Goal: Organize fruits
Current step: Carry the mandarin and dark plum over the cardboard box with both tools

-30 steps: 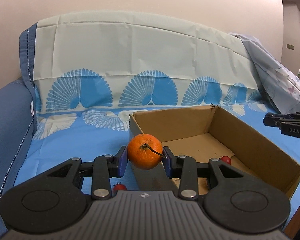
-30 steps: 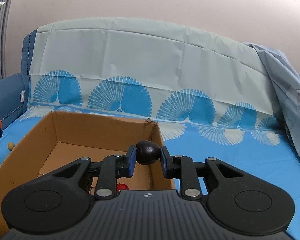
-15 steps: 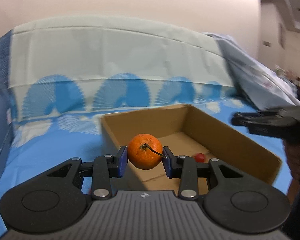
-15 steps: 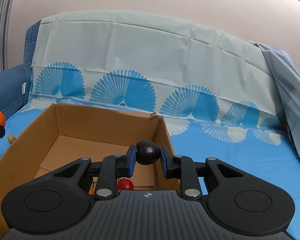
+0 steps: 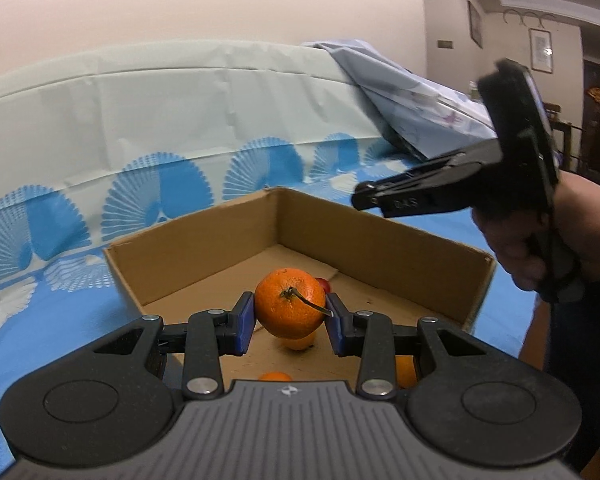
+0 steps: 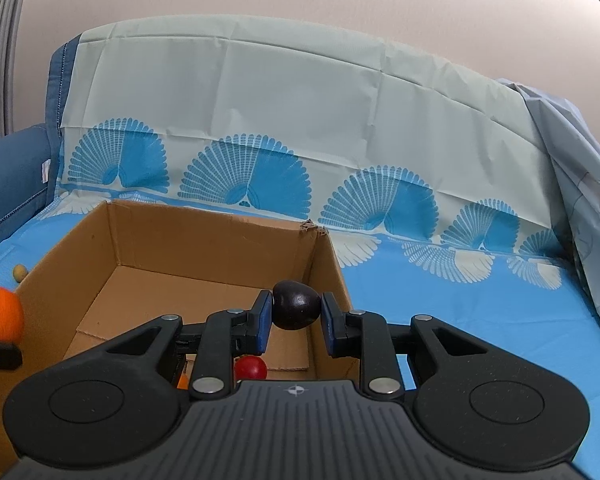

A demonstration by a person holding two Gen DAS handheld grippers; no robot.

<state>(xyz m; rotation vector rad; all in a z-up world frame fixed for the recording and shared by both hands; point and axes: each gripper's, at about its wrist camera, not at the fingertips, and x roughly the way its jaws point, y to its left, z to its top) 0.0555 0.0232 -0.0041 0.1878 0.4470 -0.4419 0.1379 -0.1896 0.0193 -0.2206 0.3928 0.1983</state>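
Left wrist view: my left claw (image 5: pixel 290 326) is clenched on an orange (image 5: pixel 290 308), both blue pads pressed against its sides, stem facing the camera. The orange hangs over the open box (image 5: pixel 380 240), above its near floor. Below it lie other fruits: a yellow-orange one directly under the claw, a small red fruit (image 5: pixel 323 283) just behind the orange, and two orange pieces partly hidden by the claw body.

Right wrist view: my right claw (image 6: pixel 296 322) is clenched on a dark plum (image 6: pixel 296 310), gripped at mid-height and held over the right part of the same box (image 6: pixel 204 240), near its right wall. A red fruit (image 6: pixel 251 367) sits on the box floor beneath. A small tan fruit (image 6: pixel 19 272) lies on the blue cover (image 6: pixel 460 312) outside the box's left wall.

Procedure for the step in hand, as I judge it:
1. Lower each claw toward the floor before release; a drop from height would bruise the fruit or make it roll.
2. Set the orange on bare cardboard, clear of the fruit beneath it.
3. Keep the two claws well apart inside the box to avoid contact.
4. Open the pads fully, then lift straight up.
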